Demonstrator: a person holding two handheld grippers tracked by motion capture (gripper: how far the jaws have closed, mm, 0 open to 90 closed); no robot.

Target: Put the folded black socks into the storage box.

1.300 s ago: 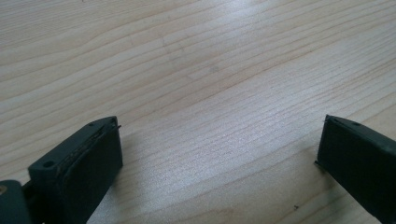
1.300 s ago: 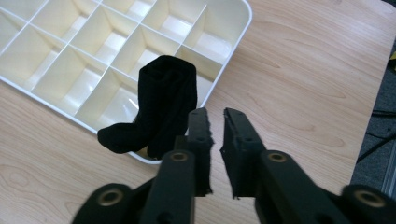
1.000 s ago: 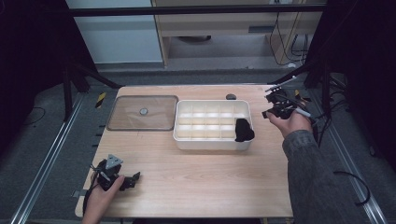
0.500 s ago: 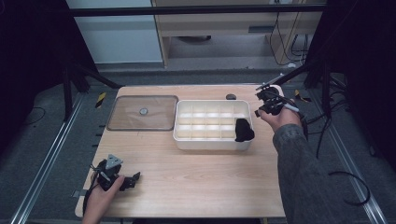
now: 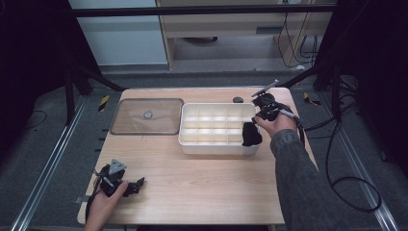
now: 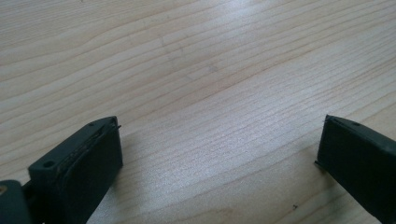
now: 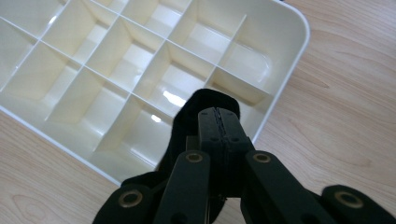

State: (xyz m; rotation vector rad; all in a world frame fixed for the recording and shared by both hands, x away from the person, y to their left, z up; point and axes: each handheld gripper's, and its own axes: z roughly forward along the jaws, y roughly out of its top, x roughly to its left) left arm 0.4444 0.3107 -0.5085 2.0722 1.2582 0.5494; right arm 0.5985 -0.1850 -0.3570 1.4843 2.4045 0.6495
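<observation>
The black cloth appears soft, limp and light, most likely a sock or a small glove, though which cannot be told; it would be expected to fold and sag rather than keep its shape, to be neither fragile nor slippery, and to be best taken by a pinched fold of fabric near one end so that the rest hangs free. It is seen hanging over the near right corner of the white divided tray, draped down towards a corner compartment, and whether it already touches the tray floor cannot be told. In the right gripper view the cloth is bunched around and behind the jaws of the right gripper, which are pressed together with a fold of the fabric caught between them, the dark mass spilling out to the left and below the tips. In the high view the same cloth is seen below the right gripper at the tray's right end. The tray's other compartments look bare. A clear lid is laid flat just beside the tray on the wooden table, and the left gripper is rested low over bare wood well apart from the tray, its jaws held wide with nothing between them.
</observation>
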